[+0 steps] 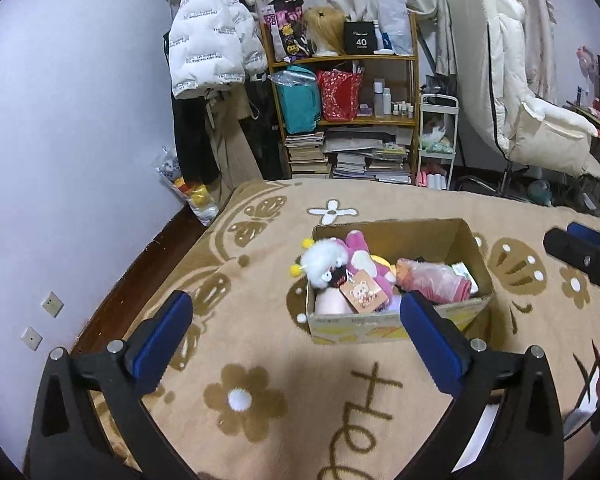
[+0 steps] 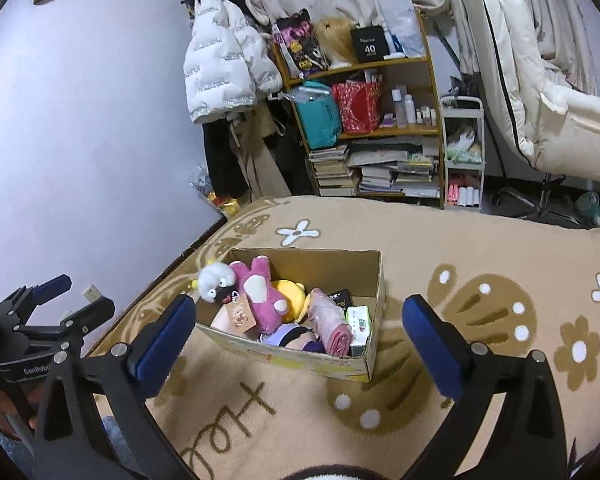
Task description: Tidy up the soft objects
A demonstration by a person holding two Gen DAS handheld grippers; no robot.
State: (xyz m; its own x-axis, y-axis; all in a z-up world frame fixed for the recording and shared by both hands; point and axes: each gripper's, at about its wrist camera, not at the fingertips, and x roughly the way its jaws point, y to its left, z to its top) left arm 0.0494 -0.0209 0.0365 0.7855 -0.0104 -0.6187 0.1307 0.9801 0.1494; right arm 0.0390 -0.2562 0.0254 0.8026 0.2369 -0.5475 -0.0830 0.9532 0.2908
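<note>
A cardboard box [image 1: 468, 312] [image 2: 376, 288] sits on a tan flowered blanket. It holds soft toys: a white fluffy plush [image 1: 324, 260] [image 2: 216, 280], a pink plush [image 1: 360, 252] [image 2: 260, 292], a yellow plush [image 2: 292, 292], a rolled pink cloth [image 1: 436, 280] [image 2: 332, 324] and a tissue pack [image 2: 360, 324]. My left gripper [image 1: 296, 324] is open and empty, held above the blanket just in front of the box. My right gripper [image 2: 300, 328] is open and empty, near the box's front edge. Each gripper shows at the edge of the other's view, the right [image 1: 580, 252] and the left [image 2: 44, 308].
The blanket [image 1: 260, 360] [image 2: 460, 264] covers a bed against a pale wall. Behind stand a wooden shelf [image 1: 344, 60] [image 2: 364, 64] with bags, bottles and stacked books, a hanging white jacket [image 1: 212, 32], a small white cart [image 1: 438, 140] and a cream recliner chair [image 1: 532, 120].
</note>
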